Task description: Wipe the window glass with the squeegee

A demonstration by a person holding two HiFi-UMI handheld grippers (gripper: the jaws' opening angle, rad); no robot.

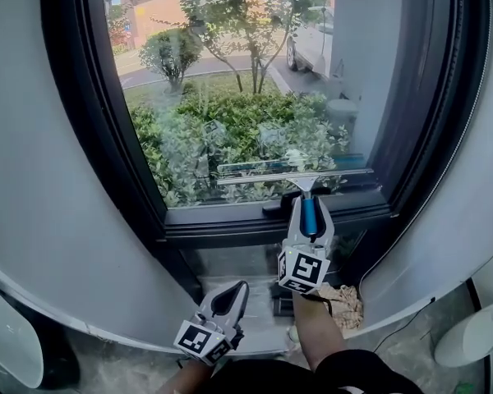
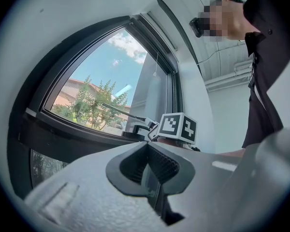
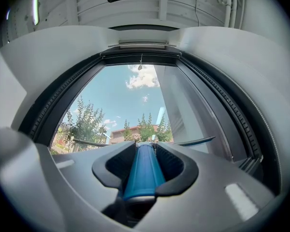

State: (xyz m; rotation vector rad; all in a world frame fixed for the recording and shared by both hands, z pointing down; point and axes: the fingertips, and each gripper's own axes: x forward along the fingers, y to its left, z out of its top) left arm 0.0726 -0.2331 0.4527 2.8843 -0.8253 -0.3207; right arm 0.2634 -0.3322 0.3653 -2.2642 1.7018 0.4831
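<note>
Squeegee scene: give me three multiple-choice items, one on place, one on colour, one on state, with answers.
1. The squeegee blade sits: A) low on the glass; B) at the glass's top; C) on the floor.
2. The squeegee handle is: A) red; B) blue; C) yellow.
3. The left tongs are: A) wide open; B) shut on a cloth; C) shut, empty.
Answers: 1 A, blade just above the bottom frame; 2 B, blue between the right tongs; 3 C, jaws together, nothing between.

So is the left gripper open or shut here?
Shut. In its own view the left gripper has its jaws closed together with nothing between them.
</note>
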